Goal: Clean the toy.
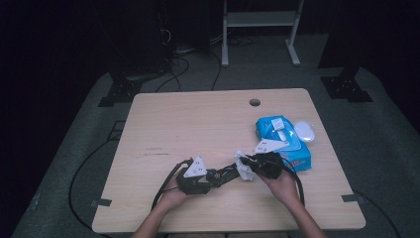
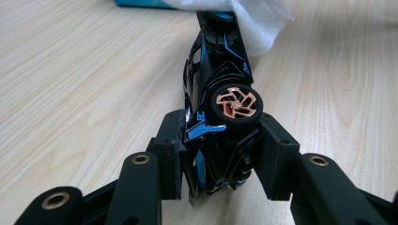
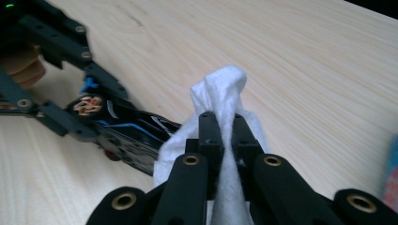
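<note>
- Left claw [image 2: 220,154] is clamped across one end of the toy car [image 2: 218,79], held above the worktop [image 2: 84,84].
- The car's long axis points away toward the right claw [image 3: 224,136].
- That claw pinches a white wipe [image 3: 225,89] against the car's far end.
- Blue wipe pack [image 1: 283,141] lies beyond.

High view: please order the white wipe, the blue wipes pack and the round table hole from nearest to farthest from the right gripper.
1. white wipe, pinched in the jaws of the right gripper.
2. blue wipes pack, just behind it, at the table's right.
3. round table hole, near the far edge.
</note>
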Demonstrator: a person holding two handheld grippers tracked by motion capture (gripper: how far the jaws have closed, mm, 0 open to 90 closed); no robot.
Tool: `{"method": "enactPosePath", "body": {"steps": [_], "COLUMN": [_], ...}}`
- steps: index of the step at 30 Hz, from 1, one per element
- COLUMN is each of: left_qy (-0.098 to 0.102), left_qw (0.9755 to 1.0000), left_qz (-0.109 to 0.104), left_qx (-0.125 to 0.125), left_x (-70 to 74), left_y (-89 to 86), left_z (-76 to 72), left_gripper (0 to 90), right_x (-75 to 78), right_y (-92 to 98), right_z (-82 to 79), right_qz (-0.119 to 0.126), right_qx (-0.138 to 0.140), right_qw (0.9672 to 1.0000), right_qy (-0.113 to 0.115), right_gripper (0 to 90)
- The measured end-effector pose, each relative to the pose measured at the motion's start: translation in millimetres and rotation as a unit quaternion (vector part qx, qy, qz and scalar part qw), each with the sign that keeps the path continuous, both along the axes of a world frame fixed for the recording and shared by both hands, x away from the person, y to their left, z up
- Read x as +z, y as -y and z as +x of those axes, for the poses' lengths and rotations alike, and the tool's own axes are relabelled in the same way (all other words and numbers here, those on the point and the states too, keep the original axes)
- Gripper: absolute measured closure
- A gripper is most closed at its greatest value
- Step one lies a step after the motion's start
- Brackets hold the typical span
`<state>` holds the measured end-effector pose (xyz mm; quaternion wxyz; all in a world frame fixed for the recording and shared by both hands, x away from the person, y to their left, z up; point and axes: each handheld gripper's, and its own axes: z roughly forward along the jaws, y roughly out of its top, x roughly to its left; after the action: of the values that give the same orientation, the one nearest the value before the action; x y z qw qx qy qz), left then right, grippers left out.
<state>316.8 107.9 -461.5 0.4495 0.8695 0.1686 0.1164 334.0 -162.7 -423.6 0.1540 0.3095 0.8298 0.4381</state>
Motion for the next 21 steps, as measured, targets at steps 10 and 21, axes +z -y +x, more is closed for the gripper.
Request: {"method": "enactPosePath", "body": {"steps": [10, 21], "left_qy": [0.000, -0.001], "left_qw": [1.0000, 1.0000], "left_qz": [0.000, 0.003], "left_qx": [-0.001, 0.002], "left_x": [0.3, 1.1], "left_y": [2.3, -1.2], "left_z": [0.9, 1.3], "left_gripper": [57.9, 58.0], "right_x": [-6.6, -1.9], "right_y": [-34.8, -6.5], "right_z": [-8.4, -0.2], "right_qz": [0.043, 0.022], "right_qx": [0.059, 0.007], "right_qw": [0.9970, 0.9997], "right_qy": [-0.027, -0.011], "right_gripper": [86.0, 85.9]}}
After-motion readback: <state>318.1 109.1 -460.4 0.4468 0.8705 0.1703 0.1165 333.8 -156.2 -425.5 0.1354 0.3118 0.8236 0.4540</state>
